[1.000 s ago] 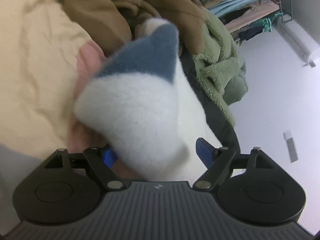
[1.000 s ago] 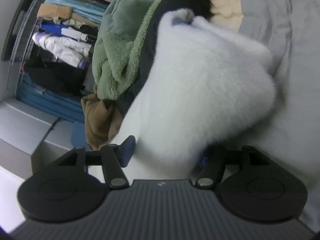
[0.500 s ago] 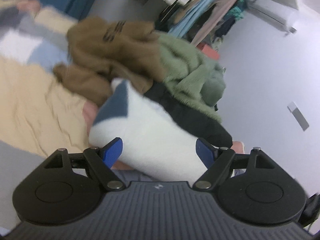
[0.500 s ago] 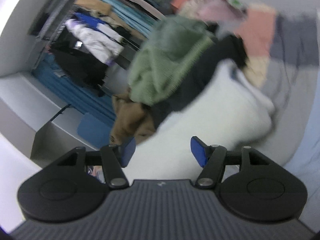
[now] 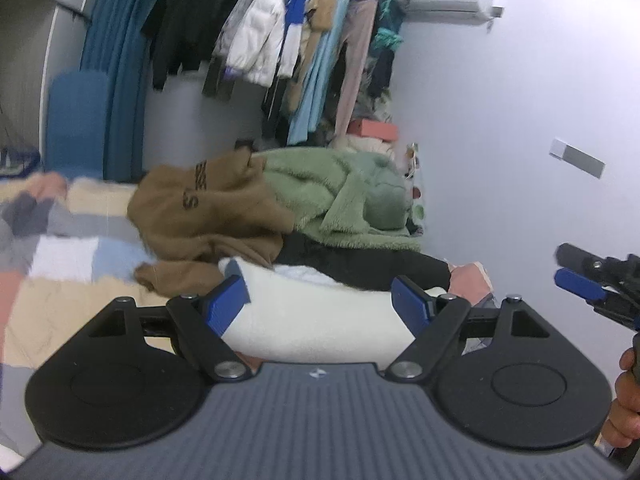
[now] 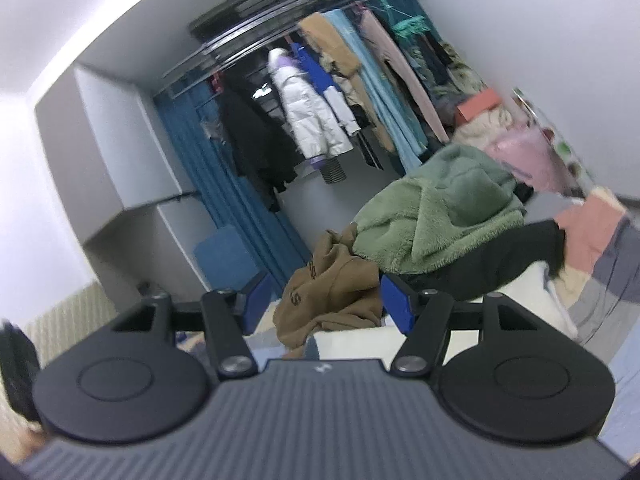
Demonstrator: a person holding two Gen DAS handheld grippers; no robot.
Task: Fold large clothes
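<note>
A folded white fleece garment (image 5: 320,320) with a blue-grey patch lies on the patchwork bedspread (image 5: 60,264). My left gripper (image 5: 320,302) hovers above its near side, open, with the pads clear of the fabric. Its white edge (image 6: 352,342) also shows low in the right wrist view. My right gripper (image 6: 325,300) is open too, with nothing between its fingers; the brown hoodie (image 6: 332,300) lies beyond them. The right gripper (image 5: 580,280) also juts in at the right edge of the left wrist view, held by a hand (image 5: 624,400).
Behind the white garment is a pile: a brown hoodie (image 5: 208,216), a green fleece (image 5: 340,196) and a black garment (image 5: 360,264). A rack of hanging clothes (image 5: 288,32) and a blue curtain (image 5: 116,60) fill the far wall. An air conditioner (image 5: 444,0) is mounted high.
Both grippers have risen and rolled upright, away from the white fleece. The bundle filled both views before; it now lies low on the bed, and the room beyond has come into view.
</note>
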